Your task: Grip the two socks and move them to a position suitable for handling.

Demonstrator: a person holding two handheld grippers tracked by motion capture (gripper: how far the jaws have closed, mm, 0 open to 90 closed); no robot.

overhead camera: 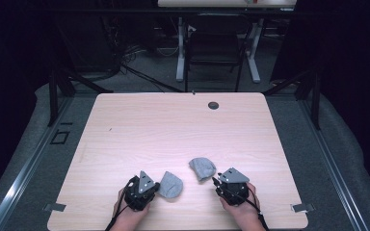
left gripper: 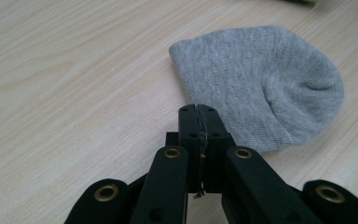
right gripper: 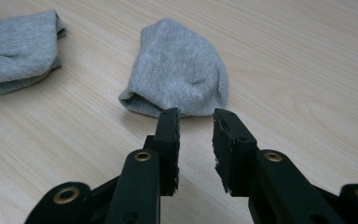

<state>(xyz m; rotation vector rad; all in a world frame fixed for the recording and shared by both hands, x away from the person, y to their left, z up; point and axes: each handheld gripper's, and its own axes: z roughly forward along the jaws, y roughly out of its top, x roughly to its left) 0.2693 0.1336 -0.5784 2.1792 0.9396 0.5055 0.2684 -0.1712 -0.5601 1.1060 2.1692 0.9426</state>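
Left gripper (left gripper: pixel 199 112) clenched, nothing pinched, tips at left sock's (left gripper: pixel 261 93) edge, sock at 1 o'clock. Right gripper (right gripper: pixel 196 114) half parted, nothing held, right sock (right gripper: pixel 179 70) just beyond at 12 o'clock.

In the left gripper view, the closed black jaws of the left gripper (left gripper: pixel 199 114) cover the near edge of the folded grey knitted sock (left gripper: pixel 261 88), so whether any fabric is pinched between them cannot be told. In the right gripper view, the second folded grey sock (right gripper: pixel 16 49) is cut off by the left edge. In the high view, the person's forearms (and the trailing cables) run off the bottom edge, and a small red object (overhead camera: pixel 255 1) on the far pale table is too small to identify.
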